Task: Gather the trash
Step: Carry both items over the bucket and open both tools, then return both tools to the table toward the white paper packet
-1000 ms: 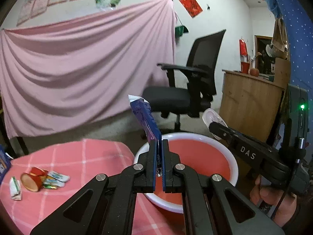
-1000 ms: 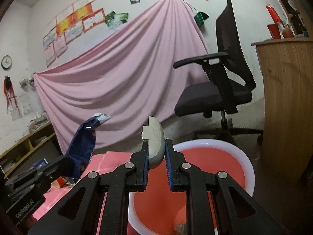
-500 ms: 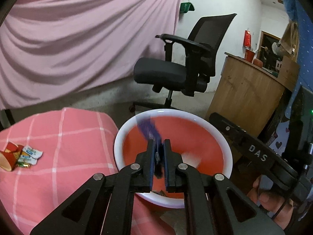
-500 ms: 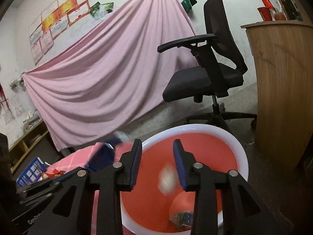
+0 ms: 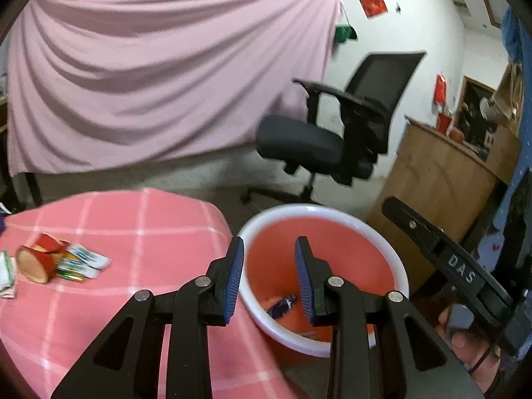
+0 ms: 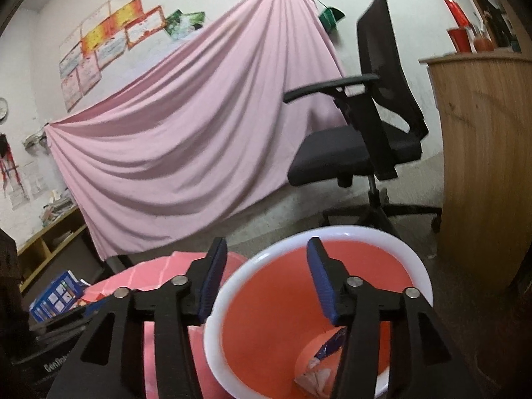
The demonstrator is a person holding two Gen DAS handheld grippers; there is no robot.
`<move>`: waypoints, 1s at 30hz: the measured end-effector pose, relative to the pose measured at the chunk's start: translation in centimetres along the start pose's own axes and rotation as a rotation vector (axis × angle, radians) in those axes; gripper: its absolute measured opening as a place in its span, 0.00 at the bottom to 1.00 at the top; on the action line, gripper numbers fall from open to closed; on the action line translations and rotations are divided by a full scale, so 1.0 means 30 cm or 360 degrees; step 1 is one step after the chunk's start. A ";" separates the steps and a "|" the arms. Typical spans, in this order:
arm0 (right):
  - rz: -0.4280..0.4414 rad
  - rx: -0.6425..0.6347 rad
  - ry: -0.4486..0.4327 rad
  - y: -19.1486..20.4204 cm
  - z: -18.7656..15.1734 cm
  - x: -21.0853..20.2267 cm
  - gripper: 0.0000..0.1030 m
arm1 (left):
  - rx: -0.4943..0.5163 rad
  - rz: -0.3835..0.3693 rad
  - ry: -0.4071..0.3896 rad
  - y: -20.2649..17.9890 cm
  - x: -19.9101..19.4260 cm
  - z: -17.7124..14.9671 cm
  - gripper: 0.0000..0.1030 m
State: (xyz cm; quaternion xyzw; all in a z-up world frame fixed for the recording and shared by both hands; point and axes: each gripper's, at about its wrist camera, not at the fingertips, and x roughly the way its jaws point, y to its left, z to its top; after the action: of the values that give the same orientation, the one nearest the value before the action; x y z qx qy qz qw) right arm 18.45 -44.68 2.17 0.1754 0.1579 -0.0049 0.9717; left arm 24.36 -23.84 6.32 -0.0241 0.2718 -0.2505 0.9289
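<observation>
Low in the centre of the left wrist view, the left gripper (image 5: 268, 274) hangs with its jaws spread apart and nothing between them, over the near rim of the red basin (image 5: 392, 256) with the white rim. Down inside the basin, seen through the gap, lies a blue wrapper (image 5: 282, 304). At the left of that frame the table (image 5: 139, 226), under a pink checked cloth, carries a small heap of remaining trash: a red paper cup (image 5: 35, 261) on its side, with green and white packets (image 5: 83, 264) touching it. A white-green packet (image 5: 6, 274) lies at the far left edge, just beside the cup.

At the bottom centre of the right wrist view, the right gripper (image 6: 266, 281) also has its jaws released and empty, framing the basin's (image 6: 412, 259) left rim. In the basin's bottom sit the blue wrapper (image 6: 332, 344) and a pale crumpled piece (image 6: 312, 377) beside it. The pink table (image 6: 156, 272) shows at lower left, touching or just beside the basin. A black office chair (image 6: 362, 146) stands behind, in front of a pink drape (image 6: 186, 139).
</observation>
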 end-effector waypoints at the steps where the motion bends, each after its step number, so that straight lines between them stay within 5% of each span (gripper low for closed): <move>1: -0.0002 -0.0019 -0.0020 0.016 0.003 -0.004 0.51 | -0.0008 0.0018 -0.0025 0.013 -0.015 0.005 0.26; 5: 0.0008 -0.0061 -0.0117 0.070 0.007 -0.017 0.74 | -0.0038 0.0109 -0.0143 0.082 -0.093 0.023 0.40; 11: 0.0085 -0.0101 -0.0215 0.156 0.009 -0.012 0.88 | -0.0033 0.0286 -0.0307 0.195 -0.221 0.011 0.64; 14: 0.0126 -0.0134 -0.0287 0.206 0.006 -0.019 0.98 | -0.0054 0.0349 -0.0396 0.258 -0.276 -0.010 0.94; 15: 0.0145 -0.0147 -0.0323 0.224 0.004 -0.025 1.00 | -0.0074 0.0372 -0.0457 0.285 -0.307 -0.022 0.97; 30: 0.0352 -0.0489 -0.0490 0.517 -0.086 -0.023 1.00 | -0.0018 0.0664 -0.0689 0.532 -0.514 -0.145 0.98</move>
State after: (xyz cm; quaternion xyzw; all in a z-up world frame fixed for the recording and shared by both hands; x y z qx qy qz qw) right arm 18.02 -29.27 5.36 0.0391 -0.0134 0.0989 0.9942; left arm 18.11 -2.12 7.32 -0.0257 0.0678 -0.0419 0.9965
